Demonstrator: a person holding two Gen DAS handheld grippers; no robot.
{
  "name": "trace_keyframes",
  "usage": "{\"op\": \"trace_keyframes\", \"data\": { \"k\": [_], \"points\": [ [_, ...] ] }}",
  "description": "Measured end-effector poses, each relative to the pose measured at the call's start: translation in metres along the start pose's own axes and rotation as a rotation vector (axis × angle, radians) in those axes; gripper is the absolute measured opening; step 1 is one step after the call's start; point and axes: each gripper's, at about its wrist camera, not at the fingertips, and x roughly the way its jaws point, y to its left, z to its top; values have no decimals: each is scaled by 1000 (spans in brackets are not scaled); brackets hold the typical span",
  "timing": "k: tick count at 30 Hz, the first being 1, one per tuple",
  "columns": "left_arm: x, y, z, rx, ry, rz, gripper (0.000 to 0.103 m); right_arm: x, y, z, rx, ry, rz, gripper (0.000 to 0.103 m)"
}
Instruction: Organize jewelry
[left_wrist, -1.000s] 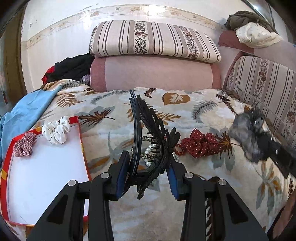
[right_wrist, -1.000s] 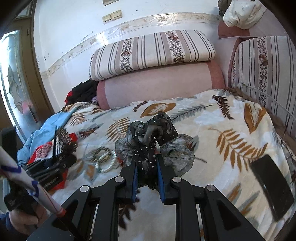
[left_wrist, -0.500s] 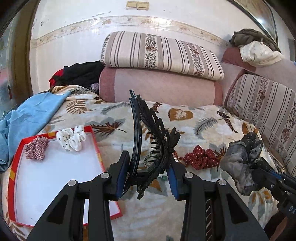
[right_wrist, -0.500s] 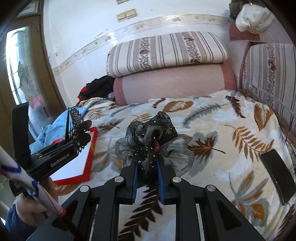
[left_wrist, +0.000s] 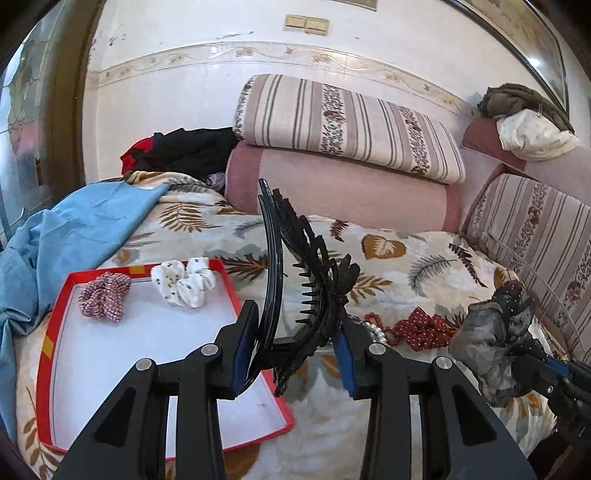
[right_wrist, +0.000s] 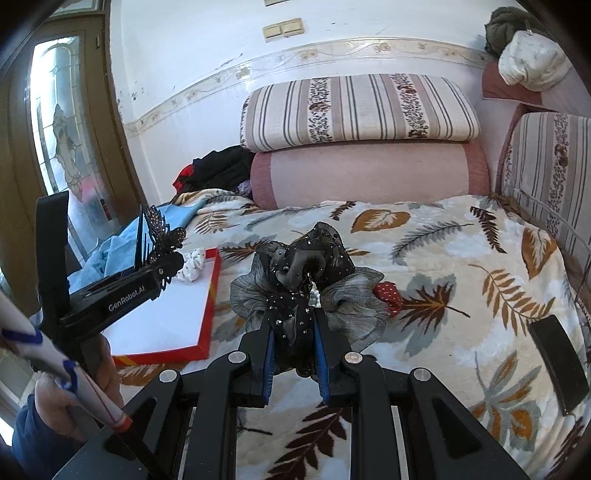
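Bedspread is crossed: left gripper, clamping the clip, is brought over the tray; right gripper grips the scrunchie.

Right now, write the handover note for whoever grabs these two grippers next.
Left gripper: shut on the black hair claw, held above the near right part of the red tray.
Right gripper: shut on the grey-black scrunchie, above the blanket, right of the tray.
Done: checked scrunchie and white scrunchie lie in the tray.
Left: place both held pieces, then the red dotted scrunchie and pearl strand lying on the blanket.
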Motion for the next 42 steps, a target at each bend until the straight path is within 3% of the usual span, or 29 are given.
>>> {"op": "trace_keyframes", "data": {
  "k": [10, 23, 27, 35, 42],
  "points": [
    [-7, 33, 4, -46, -2, 54, 38, 3, 24, 1, -42, 21, 31, 21],
    [-9, 125, -10, -142, 22, 225, 38, 36, 62, 7, -66, 74, 152, 21],
    [-7, 147, -9, -188, 38, 239, 38, 48, 78, 13, -75, 89, 184, 21],
    [10, 174, -15, -238, 125, 282, 38, 85, 114, 27, -91, 142, 249, 22],
    [14, 194, -26, -302, 178, 266, 38, 143, 146, 23, -127, 244, 249, 22]
  ]
}}
